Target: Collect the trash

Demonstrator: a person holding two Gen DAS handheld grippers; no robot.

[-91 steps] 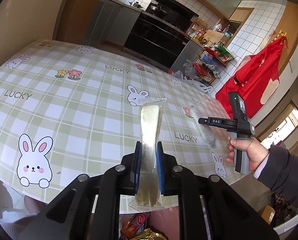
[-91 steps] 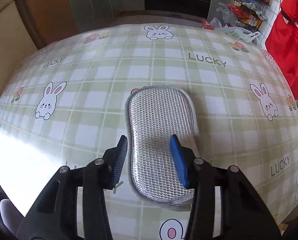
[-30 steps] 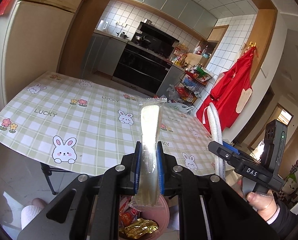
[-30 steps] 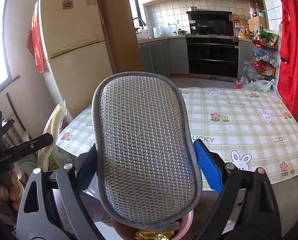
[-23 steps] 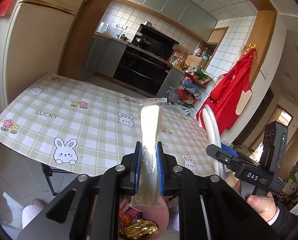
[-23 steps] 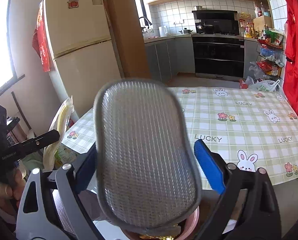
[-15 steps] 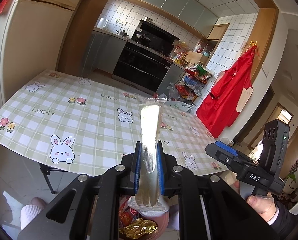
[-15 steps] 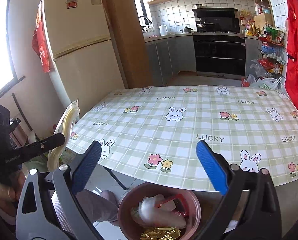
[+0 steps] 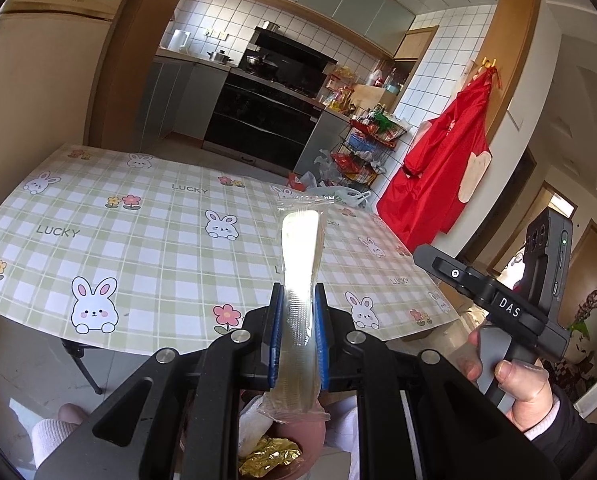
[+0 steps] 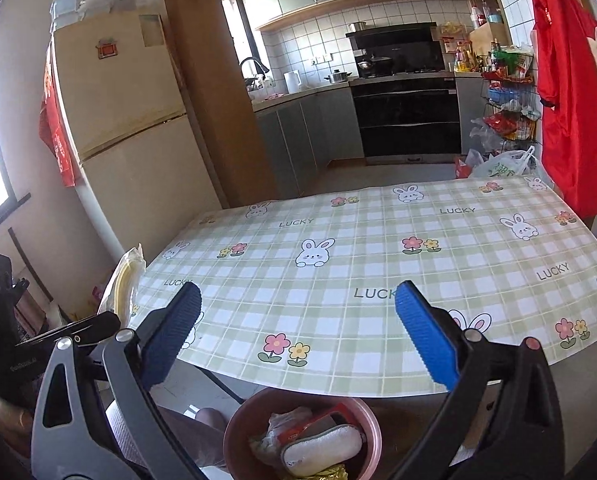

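My left gripper is shut on a long clear plastic packet with a pale yellow strip inside, held upright above the pink bin. The packet also shows at the left of the right wrist view. My right gripper is open wide and empty above the pink bin. The grey mesh sponge lies in the bin on wrappers and gold foil.
The table with the green checked bunny cloth stands just beyond the bin. A fridge is at the left, kitchen counters and an oven behind, a red apron at the right.
My right gripper opened and let go of the grey sponge, which dropped into the pink bin. My left gripper still holds the packet above the bin.
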